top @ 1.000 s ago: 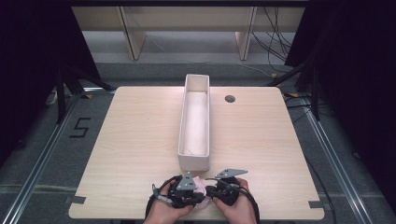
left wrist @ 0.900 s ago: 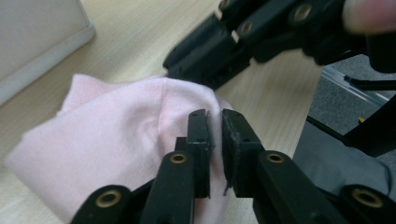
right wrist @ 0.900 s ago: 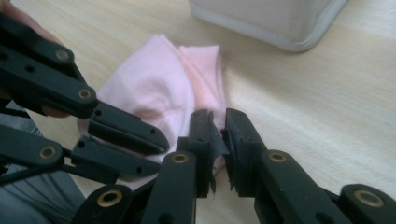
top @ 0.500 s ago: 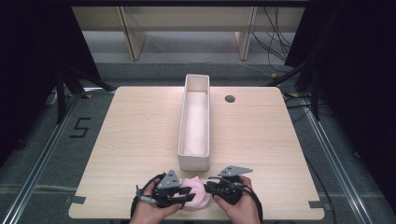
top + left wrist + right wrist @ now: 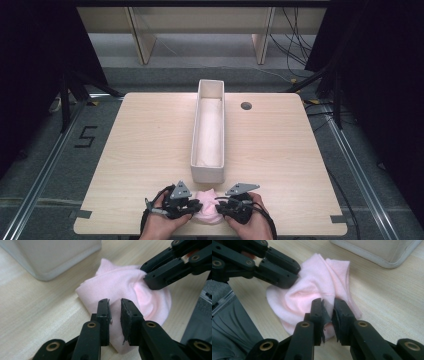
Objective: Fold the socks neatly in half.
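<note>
- Pink cloth [image 5: 207, 211] lies crumpled at the near edge of the tabletop [image 5: 150, 140], between the two tongs and just short of the near end of the white box [image 5: 209, 130].
- Left tongs [image 5: 115, 302] have come back in toward the cloth after swinging out to the left half a second ago. Their jaws have just opened and then closed part of the way. They now stand a narrow slit apart with the tips at the cloth's near fold, and no fabric is pinched between the pads.
- Right tongs [image 5: 327, 301] have hardly shifted. Their jaws have just been opening and also show a thin dark gap, with the tips at the cloth's other side and nothing clamped that I can see.
- More of the cloth shows between the hands than a second ago, when the tongs were bunched over it. I judge that both grips have been let go and the person is taking a fresh hold, probably to fold or lift the cloth toward the box.
- Counted on the near side: one pink cloth, two tongs, one left hand [image 5: 160, 226] and one right hand [image 5: 250, 226].
- Counted farther off: one long white box, lying lengthwise away from the person, its inside pale. Beyond it to the right there is one dark round hole [image 5: 246, 105] in the tabletop.
</note>
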The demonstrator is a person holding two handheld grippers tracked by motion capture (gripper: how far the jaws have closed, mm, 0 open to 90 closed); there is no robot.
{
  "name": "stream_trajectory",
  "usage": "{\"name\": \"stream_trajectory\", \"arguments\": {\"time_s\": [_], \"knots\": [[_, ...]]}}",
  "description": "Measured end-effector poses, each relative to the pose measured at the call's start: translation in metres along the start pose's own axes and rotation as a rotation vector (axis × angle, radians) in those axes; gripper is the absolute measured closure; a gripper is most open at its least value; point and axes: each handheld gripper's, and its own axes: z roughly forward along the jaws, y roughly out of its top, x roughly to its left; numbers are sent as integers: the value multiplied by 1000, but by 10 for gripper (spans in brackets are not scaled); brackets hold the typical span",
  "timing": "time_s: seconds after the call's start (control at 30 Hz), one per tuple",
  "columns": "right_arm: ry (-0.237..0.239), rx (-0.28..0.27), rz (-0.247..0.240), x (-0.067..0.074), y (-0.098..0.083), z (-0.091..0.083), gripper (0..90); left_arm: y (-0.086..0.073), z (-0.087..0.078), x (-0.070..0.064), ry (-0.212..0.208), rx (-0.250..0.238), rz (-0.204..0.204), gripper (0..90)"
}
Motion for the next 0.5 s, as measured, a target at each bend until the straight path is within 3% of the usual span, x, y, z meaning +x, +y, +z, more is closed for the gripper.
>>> {"name": "stream_trajectory", "arguments": {"time_s": [0.1, 0.13, 0.2, 0.23, 0.33, 0.37, 0.43, 0.47, 0.5], "knots": [[-2, 28, 49, 2, -1, 0, 782, 1, 1, -1, 11, -1, 10, 761], [16, 2, 6, -2, -2, 2, 782, 2, 1, -1, 9, -1, 19, 755], [28, 18, 47, 0, -2, 0, 776, 1, -1, -2, -1, -13, 6, 725], [28, 10, 30, -3, -2, 0, 767, 1, -2, -3, 3, -29, -1, 709], [44, -28, 61, -2, -2, -8, 738, -1, -10, -3, -1, -68, -28, 630], [28, -62, 29, -6, -2, -10, 730, -1, -14, -1, 1, -72, -35, 597], [18, -84, 42, -9, -2, -16, 713, -3, -21, 2, 2, -92, -67, 536], [14, -84, 86, -10, -2, -20, 702, -3, -22, 3, 3, -106, -80, 516], [-20, -97, 52, -14, -2, -21, 696, -4, -26, 6, 12, -109, -79, 499]]}}
